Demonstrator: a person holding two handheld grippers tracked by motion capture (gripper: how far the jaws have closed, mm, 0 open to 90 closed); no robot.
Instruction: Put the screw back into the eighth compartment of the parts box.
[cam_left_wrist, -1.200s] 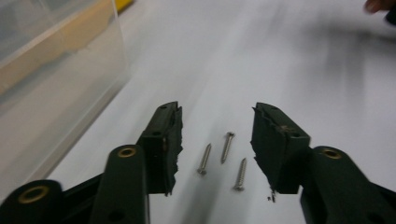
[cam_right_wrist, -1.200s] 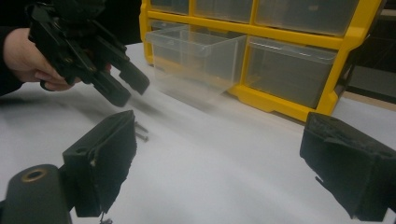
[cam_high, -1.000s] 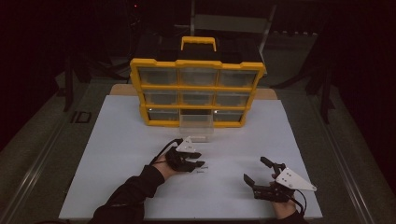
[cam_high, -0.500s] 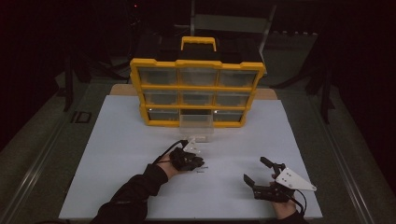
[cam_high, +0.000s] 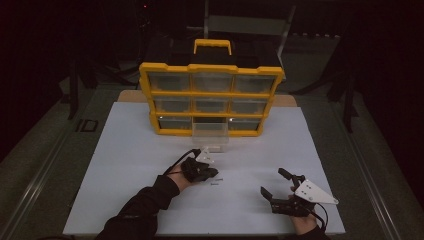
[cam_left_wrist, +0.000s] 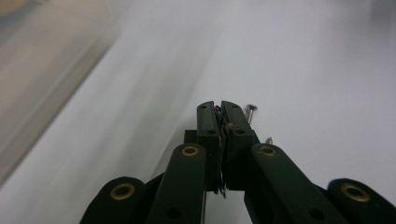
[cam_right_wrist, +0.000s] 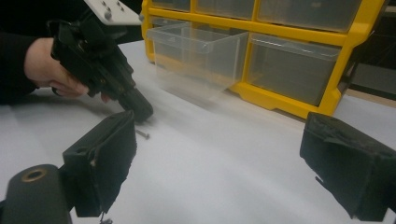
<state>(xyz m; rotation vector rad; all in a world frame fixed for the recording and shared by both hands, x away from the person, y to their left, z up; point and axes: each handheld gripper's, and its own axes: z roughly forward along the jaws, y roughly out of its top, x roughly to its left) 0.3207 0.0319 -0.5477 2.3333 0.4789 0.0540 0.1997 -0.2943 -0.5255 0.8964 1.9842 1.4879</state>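
Observation:
My left gripper (cam_high: 212, 173) rests tip-down on the white sheet in front of the organizer. Its jaws have just been closing and now meet, shut (cam_left_wrist: 220, 106). Only frayed pad lining shows in the seam, so I cannot tell if a screw is pinched. Two small screws (cam_left_wrist: 252, 112) lie just right of its tip, seen as specks (cam_high: 215, 181) in the high view. My right gripper (cam_high: 273, 182) stands open at the near right, nothing between its pads (cam_right_wrist: 100, 163). The right gripper view also shows the left gripper (cam_right_wrist: 136, 106) and a screw (cam_right_wrist: 142, 134).
A yellow organizer (cam_high: 212, 67) with clear drawers stands upright at the back of the white sheet (cam_high: 125, 165). Its bottom middle drawer (cam_high: 210, 133) is pulled out toward me, close behind the left gripper. Dark floor surrounds the table.
The left gripper's jaws have closed together at the screws on the sheet. Both hands have stayed where they were, and the right gripper is unchanged.

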